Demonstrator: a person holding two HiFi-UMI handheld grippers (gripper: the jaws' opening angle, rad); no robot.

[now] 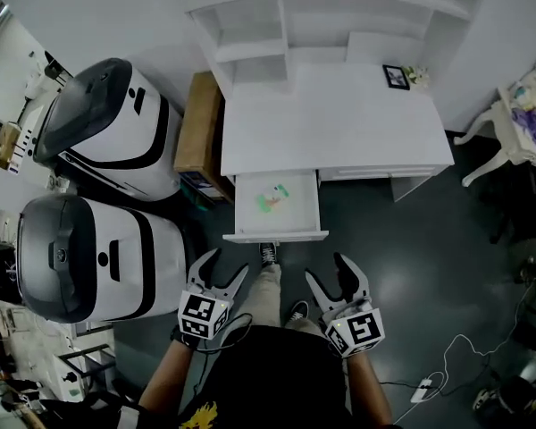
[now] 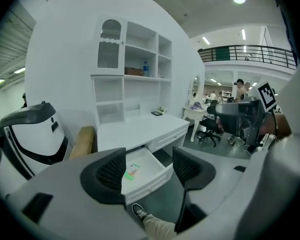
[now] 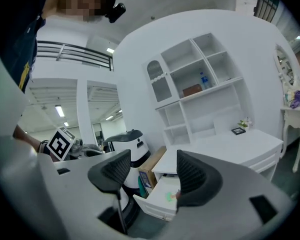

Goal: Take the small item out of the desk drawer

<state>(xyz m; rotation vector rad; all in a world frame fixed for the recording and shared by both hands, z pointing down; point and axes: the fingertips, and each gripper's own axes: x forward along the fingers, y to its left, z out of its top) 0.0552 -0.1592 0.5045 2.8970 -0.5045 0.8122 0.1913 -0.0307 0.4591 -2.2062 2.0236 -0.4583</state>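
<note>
Closest in the head view are the left gripper (image 1: 225, 264) and the right gripper (image 1: 329, 271), held low before the person's body, side by side and well short of the open drawer (image 1: 277, 232). Both sets of fingers stand apart with nothing between them, which suits an approach rather than a grasp. The drawer is pulled out from under the white table (image 1: 339, 123), and the small item (image 1: 273, 197), pale green, lies untouched on its floor near the middle. A shoe (image 1: 269, 254) stands just before the drawer front, so the person seems near enough to reach in.

From the left gripper view, the spread, empty fingers (image 2: 110, 171) frame the drawer, with the item showing at the edge of one pad, well beyond it. This gripper looks the better aimed.

From the right gripper view, the fingers (image 3: 115, 170) are likewise wide and empty. The drawer and green item sit low in the gap, partly behind one pad, so the aim is less direct.
</note>
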